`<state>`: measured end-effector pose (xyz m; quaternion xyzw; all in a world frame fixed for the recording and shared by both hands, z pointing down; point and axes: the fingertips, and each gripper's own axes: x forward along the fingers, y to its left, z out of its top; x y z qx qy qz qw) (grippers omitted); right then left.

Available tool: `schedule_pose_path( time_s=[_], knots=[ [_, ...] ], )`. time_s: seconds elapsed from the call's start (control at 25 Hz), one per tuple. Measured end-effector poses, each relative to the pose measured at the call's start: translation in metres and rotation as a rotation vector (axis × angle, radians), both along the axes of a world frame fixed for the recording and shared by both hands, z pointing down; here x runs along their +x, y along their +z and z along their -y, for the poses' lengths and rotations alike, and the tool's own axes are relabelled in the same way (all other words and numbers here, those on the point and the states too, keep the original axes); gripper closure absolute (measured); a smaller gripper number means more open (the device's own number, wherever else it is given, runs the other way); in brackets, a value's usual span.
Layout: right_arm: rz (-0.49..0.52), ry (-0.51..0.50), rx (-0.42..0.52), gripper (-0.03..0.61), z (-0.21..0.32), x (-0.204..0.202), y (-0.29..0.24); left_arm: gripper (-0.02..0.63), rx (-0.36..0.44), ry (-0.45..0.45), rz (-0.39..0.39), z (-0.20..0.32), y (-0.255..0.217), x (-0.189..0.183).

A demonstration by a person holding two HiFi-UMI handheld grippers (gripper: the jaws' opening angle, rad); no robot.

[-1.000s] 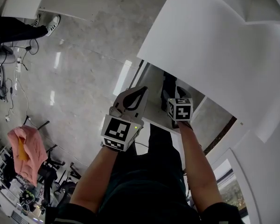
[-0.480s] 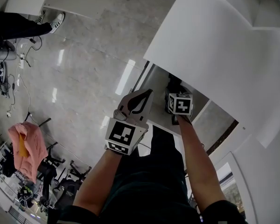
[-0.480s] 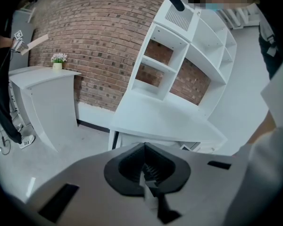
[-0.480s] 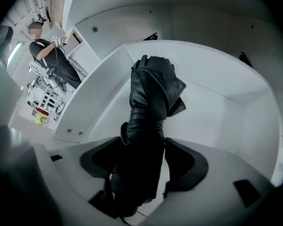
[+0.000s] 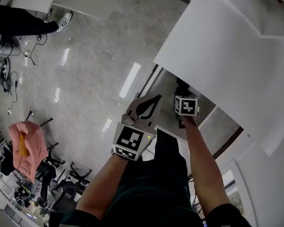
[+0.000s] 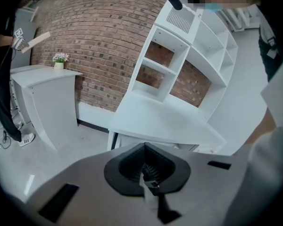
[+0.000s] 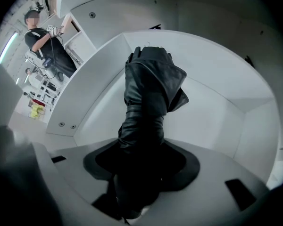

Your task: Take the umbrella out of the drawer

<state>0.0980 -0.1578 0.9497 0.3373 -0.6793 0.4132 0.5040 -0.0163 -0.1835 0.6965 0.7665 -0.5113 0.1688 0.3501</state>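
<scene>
Down under the white desk (image 5: 227,56), in its open drawer (image 7: 226,93), lies the black umbrella (image 7: 148,93). The right hand-held gripper (image 7: 141,168) grasps it, its jaws having just been closing. It should firm the squeeze, then lift straight up. The left hand-held gripper (image 6: 146,166) is clenched, empty.

Black all over for the umbrella (image 7: 148,93), set against plain white drawer (image 7: 217,84) walls. Pale grey on the left tongs (image 5: 154,98), black at the pads, black-and-white square markers on its cube (image 5: 131,141). White bench (image 5: 217,51). Grey, faintly marbled floor (image 5: 94,56). Red-brown brick wall (image 6: 94,36), pale mortar lines. Pink cloth (image 5: 27,148), orange streak across it.
</scene>
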Motion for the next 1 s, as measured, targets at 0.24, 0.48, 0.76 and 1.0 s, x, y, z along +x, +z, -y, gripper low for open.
schedule_pose_path(
  time_s=[0.24, 0.48, 0.76, 1.0],
  knots=[
    [0.004, -0.076, -0.025, 0.388, 0.002, 0.004, -0.003, 0.609, 0.016, 0.007, 0.002, 0.002, -0.006, 0.0],
    [0.03, -0.13, -0.05, 0.394, -0.009, 0.009, -0.022, 0.609, 0.025, 0.015, 0.0, -0.002, -0.018, 0.001],
    [0.048, -0.275, -0.037, 0.394, -0.025, 0.016, -0.048, 0.609, 0.058, 0.026, -0.004, -0.004, -0.037, 0.0],
    [0.05, -0.32, 0.006, 0.394, -0.033, 0.018, -0.079, 0.609, 0.081, 0.036, -0.02, -0.01, -0.054, -0.005]
  ],
)
